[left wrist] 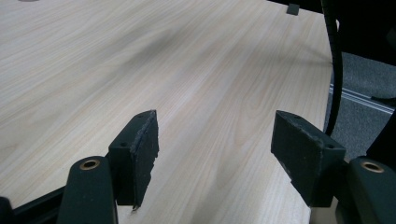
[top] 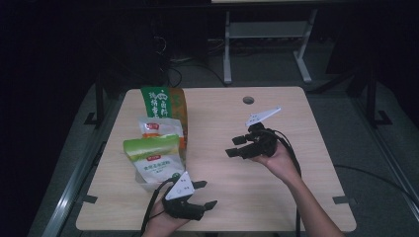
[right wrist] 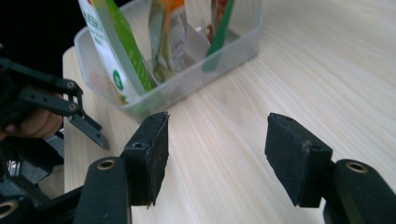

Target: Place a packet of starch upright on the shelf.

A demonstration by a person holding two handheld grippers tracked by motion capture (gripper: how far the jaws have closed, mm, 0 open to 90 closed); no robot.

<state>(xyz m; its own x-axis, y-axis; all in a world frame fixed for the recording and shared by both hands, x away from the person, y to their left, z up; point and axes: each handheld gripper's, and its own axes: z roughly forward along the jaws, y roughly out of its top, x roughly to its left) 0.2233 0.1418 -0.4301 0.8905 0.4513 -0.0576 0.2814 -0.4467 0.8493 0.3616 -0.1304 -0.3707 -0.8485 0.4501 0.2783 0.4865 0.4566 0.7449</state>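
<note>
Standing in a clear plastic tub (top: 148, 183) at the left side of the wooden table (top: 222, 202), three snack pouches lean one behind another: a pale green-topped pouch (top: 154, 157) nearest the person, a small white and orange pouch (top: 159, 128) behind it, a tall dark green pouch (top: 163, 102) at the back.

Right gripper view: the tub (right wrist: 219, 51) sits ahead of the jaws and to their left, well apart from them. Pouches upright to slightly tilted inside it; printing too small to read.

Right gripper (top: 240, 147): held above mid-table, right of the tub, jaws pointing left toward it. Jaws stand apart, nothing between the pads; bare wood shows between them in its own view (right wrist: 217, 156).

Left gripper (top: 206, 193): low at the near edge, just beside the tub's near right corner, jaws pointing right. Jaws apart, empty; its own view (left wrist: 215, 158) looks across bare tabletop toward the far edge, a black cable hanging at the right.

The left gripper (right wrist: 86, 123) also appears at the left of the right gripper view, close to the tub's corner, not touching it as far as can be told.

Room around the table dark; a metal frame stands on the floor beyond.
</note>
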